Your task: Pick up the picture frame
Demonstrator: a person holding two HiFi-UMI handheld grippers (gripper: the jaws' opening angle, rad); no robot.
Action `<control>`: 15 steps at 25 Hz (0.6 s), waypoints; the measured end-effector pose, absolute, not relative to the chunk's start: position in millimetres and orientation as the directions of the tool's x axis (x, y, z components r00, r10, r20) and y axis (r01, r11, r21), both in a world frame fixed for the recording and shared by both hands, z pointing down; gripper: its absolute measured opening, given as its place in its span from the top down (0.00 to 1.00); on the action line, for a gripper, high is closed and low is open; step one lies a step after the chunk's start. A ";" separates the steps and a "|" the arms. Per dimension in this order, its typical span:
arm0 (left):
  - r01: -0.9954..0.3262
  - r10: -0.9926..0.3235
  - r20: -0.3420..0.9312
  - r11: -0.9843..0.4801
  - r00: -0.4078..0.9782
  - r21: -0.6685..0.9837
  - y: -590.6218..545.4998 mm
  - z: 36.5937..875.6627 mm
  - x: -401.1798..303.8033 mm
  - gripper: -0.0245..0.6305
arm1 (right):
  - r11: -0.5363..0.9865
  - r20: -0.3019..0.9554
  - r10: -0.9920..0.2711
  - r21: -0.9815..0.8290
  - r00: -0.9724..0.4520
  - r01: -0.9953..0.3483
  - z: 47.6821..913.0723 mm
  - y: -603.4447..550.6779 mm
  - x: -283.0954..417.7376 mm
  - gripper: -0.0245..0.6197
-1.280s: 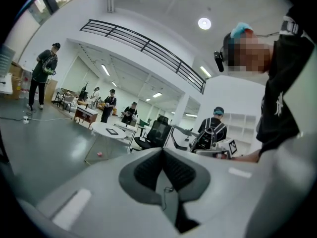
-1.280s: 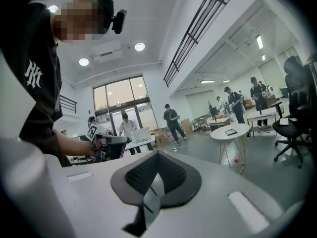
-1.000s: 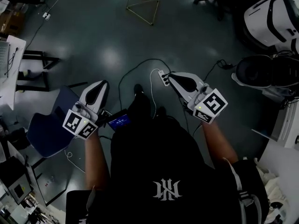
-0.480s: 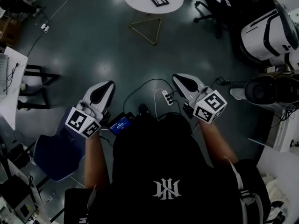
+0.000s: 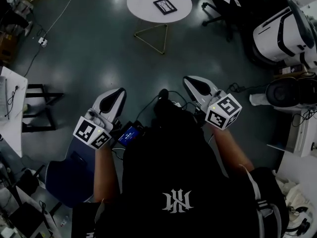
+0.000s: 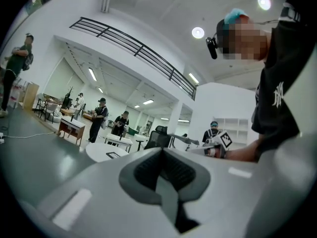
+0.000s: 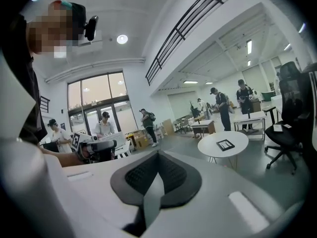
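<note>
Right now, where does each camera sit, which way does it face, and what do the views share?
Head view: on the person's head, looking steeply down at floor, table and frame; shows shirt, forearms, left gripper, right gripper.
Left gripper view: on that gripper, looking past its shut jaws across the room; shows shirt and right gripper.
Right gripper view: on that gripper, looking past its shut jaws; shows left gripper.
Shared: all three show the frame on the table.

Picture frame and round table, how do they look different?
The picture frame is dark-edged and rectangular; the round table is white and circular. The picture frame is small; the round table is much bigger. The picture frame lies flat on top; the round table stands on thin legs. Both are untouched.
</note>
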State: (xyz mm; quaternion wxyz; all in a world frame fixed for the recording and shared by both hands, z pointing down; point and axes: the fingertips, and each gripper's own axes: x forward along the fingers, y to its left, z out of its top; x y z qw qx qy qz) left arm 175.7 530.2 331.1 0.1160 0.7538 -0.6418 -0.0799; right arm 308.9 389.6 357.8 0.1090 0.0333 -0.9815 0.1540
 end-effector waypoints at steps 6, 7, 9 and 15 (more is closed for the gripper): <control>-0.953 -0.980 0.076 -0.160 0.185 0.257 475.5 329.2 137.1 0.96 | 0.940 0.220 -0.013 -0.330 -0.975 -0.087 372.9 338.8 268.2 0.96; -0.954 -0.978 0.089 -0.159 0.187 0.254 464.4 328.6 128.3 0.96 | 0.937 0.220 -0.017 -0.338 -0.975 -0.092 375.2 325.5 261.0 0.96; -0.956 -0.975 0.114 -0.155 0.188 0.248 441.2 325.8 107.8 0.96 | 0.929 0.216 -0.031 -0.355 -0.976 -0.108 378.0 297.1 245.5 0.96; -0.962 -0.969 0.150 -0.163 0.198 0.217 366.3 314.1 48.7 0.96 | 0.931 0.212 -0.057 -0.342 -0.976 -0.129 376.1 211.7 199.1 0.96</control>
